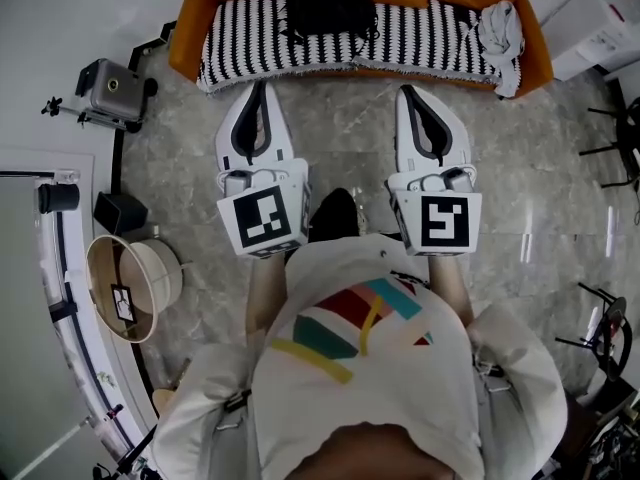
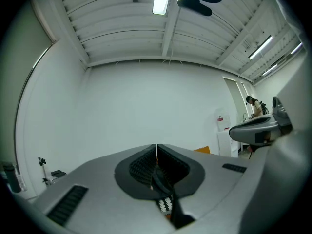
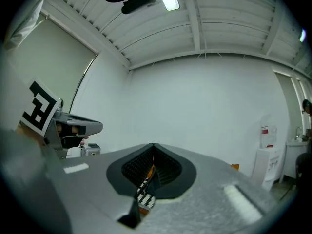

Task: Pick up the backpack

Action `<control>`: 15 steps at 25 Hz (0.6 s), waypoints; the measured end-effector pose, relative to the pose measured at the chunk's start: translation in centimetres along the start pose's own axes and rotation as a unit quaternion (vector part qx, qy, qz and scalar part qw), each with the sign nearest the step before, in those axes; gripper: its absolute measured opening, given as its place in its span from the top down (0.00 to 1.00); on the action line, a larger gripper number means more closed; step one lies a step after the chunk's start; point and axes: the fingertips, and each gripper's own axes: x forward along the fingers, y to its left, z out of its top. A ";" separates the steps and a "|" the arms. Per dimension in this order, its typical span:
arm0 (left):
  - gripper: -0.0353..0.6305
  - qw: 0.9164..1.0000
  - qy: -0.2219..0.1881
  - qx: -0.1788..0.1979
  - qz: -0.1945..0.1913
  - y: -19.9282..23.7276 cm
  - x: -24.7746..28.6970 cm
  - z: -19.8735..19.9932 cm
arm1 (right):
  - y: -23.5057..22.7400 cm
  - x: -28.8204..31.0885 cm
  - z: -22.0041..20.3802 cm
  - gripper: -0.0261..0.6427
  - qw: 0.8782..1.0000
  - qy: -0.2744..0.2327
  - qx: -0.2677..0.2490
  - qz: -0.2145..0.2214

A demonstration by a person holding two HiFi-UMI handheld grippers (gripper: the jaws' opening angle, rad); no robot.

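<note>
The black backpack (image 1: 325, 3) stands on an orange sofa (image 1: 520, 53) with a black-and-white striped cover (image 1: 420, 43), at the top of the head view. My left gripper (image 1: 259, 87) and right gripper (image 1: 407, 92) are held side by side over the marble floor, pointing at the sofa, their tips just short of its front edge. Both are shut with nothing between the jaws. In the left gripper view (image 2: 157, 147) and the right gripper view (image 3: 153, 146) the dark pads meet; a strip of striped cover shows below them, against a white wall.
A crumpled white cloth (image 1: 500, 28) lies on the sofa's right end. A grey camera on a stand (image 1: 112, 88) and a round basket (image 1: 130, 286) sit at the left. White boxes (image 1: 600, 23) and black stands (image 1: 620, 128) are at the right.
</note>
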 end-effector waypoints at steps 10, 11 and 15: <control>0.92 1.000 -0.014 -0.013 0.010 1.5 3.9 -0.3 | -1.7 3.0 -0.2 0.95 1.000 -0.005 -0.024 -0.009; 0.92 1.000 -0.016 -0.015 0.008 1.6 4.5 -0.3 | -2.0 3.5 -0.2 0.95 1.000 -0.007 -0.025 -0.013; 0.92 0.999 -0.025 -0.020 -0.004 2.4 7.6 -0.6 | -2.9 5.9 -0.6 0.95 0.999 -0.010 -0.036 -0.027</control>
